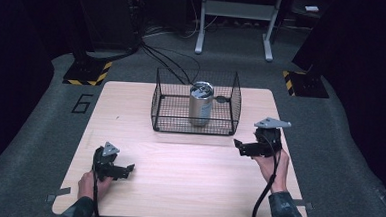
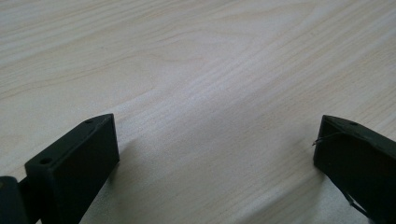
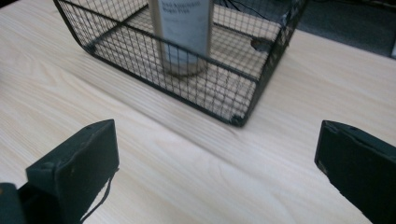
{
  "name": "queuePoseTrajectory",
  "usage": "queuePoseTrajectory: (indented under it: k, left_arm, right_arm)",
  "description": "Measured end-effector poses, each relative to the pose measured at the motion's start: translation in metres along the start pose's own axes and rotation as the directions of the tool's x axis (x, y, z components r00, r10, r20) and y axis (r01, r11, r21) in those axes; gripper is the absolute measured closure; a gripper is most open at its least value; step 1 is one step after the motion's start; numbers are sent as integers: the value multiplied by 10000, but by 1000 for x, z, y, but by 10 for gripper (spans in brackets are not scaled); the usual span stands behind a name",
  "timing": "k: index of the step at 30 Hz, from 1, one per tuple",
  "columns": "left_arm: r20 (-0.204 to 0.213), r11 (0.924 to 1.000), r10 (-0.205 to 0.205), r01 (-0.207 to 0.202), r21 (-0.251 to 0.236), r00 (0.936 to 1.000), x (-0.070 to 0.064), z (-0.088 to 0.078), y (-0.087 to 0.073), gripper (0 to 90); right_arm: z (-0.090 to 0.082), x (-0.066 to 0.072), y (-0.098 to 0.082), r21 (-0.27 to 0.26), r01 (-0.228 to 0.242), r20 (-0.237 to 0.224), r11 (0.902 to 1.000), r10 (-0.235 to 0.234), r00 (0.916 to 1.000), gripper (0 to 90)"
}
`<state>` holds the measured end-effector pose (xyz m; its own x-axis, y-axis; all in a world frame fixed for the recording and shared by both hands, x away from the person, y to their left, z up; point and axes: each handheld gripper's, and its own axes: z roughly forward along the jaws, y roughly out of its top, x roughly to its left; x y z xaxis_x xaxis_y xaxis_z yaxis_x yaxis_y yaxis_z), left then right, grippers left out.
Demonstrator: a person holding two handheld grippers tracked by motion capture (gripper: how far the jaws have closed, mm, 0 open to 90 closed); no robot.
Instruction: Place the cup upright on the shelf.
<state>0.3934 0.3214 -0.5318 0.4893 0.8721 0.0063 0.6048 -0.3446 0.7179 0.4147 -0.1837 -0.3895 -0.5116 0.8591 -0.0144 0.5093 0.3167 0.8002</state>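
Metal can (image 1: pixel 201 103) stands upright inside the wire basket (image 1: pixel 162 105) at the tabletop's (image 1: pixel 187 178) far centre; left gripper (image 1: pixel 125 170) near-left and right gripper (image 1: pixel 239 145) right, both jaws spread and empty, apparently a ready pose flanking the basket.

can (image 1: pixel 200 104): silver, pale label, standing upright, top unopened | sitting inside basket (image 1: pixel 160 99), near its middle | basket: black wire mesh, open-topped, resting at far middle of table (image 1: pixel 187 178)
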Motion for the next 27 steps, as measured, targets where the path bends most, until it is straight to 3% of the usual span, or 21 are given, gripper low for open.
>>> queuePoseTrajectory:
  k: [8, 13, 14, 15, 17, 22, 26, 27]
  left_arm:
    - [3, 10000, 45, -45, 34, 10000, 0, 0, 0, 0]
    - [7, 9999, 127, -127, 103, 9999, 1, -1, 0, 0]
    - [-7, 10000, -36, 36, -32, 10000, 0, 0, 0, 0]
    - [11, 9998, 137, -137, 112, 9999, 1, -1, 0, 0]
    - [8, 10000, 59, -60, 59, 10000, 0, 0, 0, 0]
    - [7, 10000, 41, -41, 32, 10000, 0, 0, 0, 0]
    - [9, 9998, 139, -140, 113, 9999, 1, -1, 0, 0]
    - [-4, 10000, -24, 24, -18, 10000, 0, 0, 0, 0]
  right_arm:
    - [1, -13, -64, 308, -702, 576, 9971, 684, 9960, 0]
    - [6, -20, -110, 635, -1416, 827, 9879, 1362, 9872, 0]
    - [6, -20, -118, 748, -1598, 918, 9843, 1528, 9840, 0]
    - [7, -21, -124, 817, -1653, 961, 9829, 1573, 9829, 0]
    - [7, -23, -136, 852, -1787, 1084, 9802, 1691, 9796, 0]
    - [9, -28, -148, 859, -2012, 1273, 9758, 1896, 9736, 0]
    - [15, -30, -149, 1047, -1918, 1558, 9758, 1744, 9723, 0]
    - [17, -30, -150, 1054, -1839, 1593, 9773, 1659, 9732, 0]
